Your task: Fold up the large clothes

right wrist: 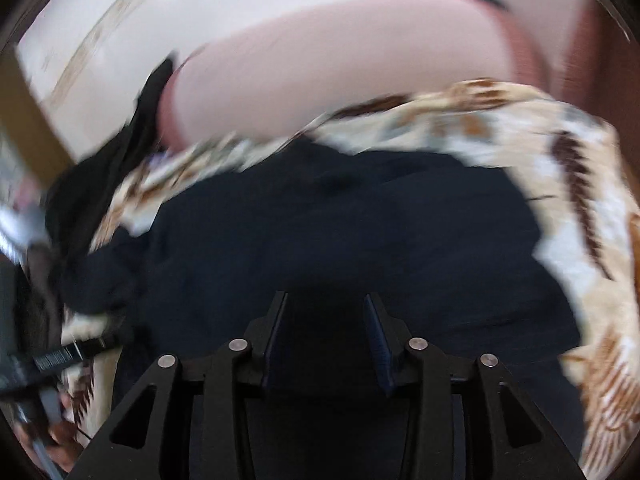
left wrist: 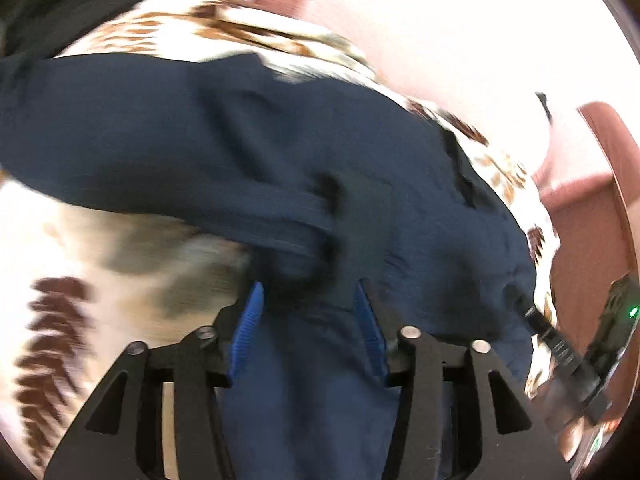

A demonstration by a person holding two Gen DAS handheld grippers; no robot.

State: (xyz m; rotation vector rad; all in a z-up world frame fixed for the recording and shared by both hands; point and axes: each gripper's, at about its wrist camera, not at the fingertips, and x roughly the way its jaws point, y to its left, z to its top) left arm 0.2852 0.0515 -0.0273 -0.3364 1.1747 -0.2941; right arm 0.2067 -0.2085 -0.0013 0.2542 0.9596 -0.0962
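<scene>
Both hand-held grippers gape, ribbed pads clear of rumpled navy garment.

A cream bedspread printed with brown feather-like leaves covers the surface, beside a pale pink cushion or bolster. Reddish-brown furniture, possibly wooden, stands at right under bright, washed-out light.

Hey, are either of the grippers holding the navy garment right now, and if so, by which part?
Neither. Left gripper and right gripper are open above the navy garment, pads apart with nothing pinched.
</scene>
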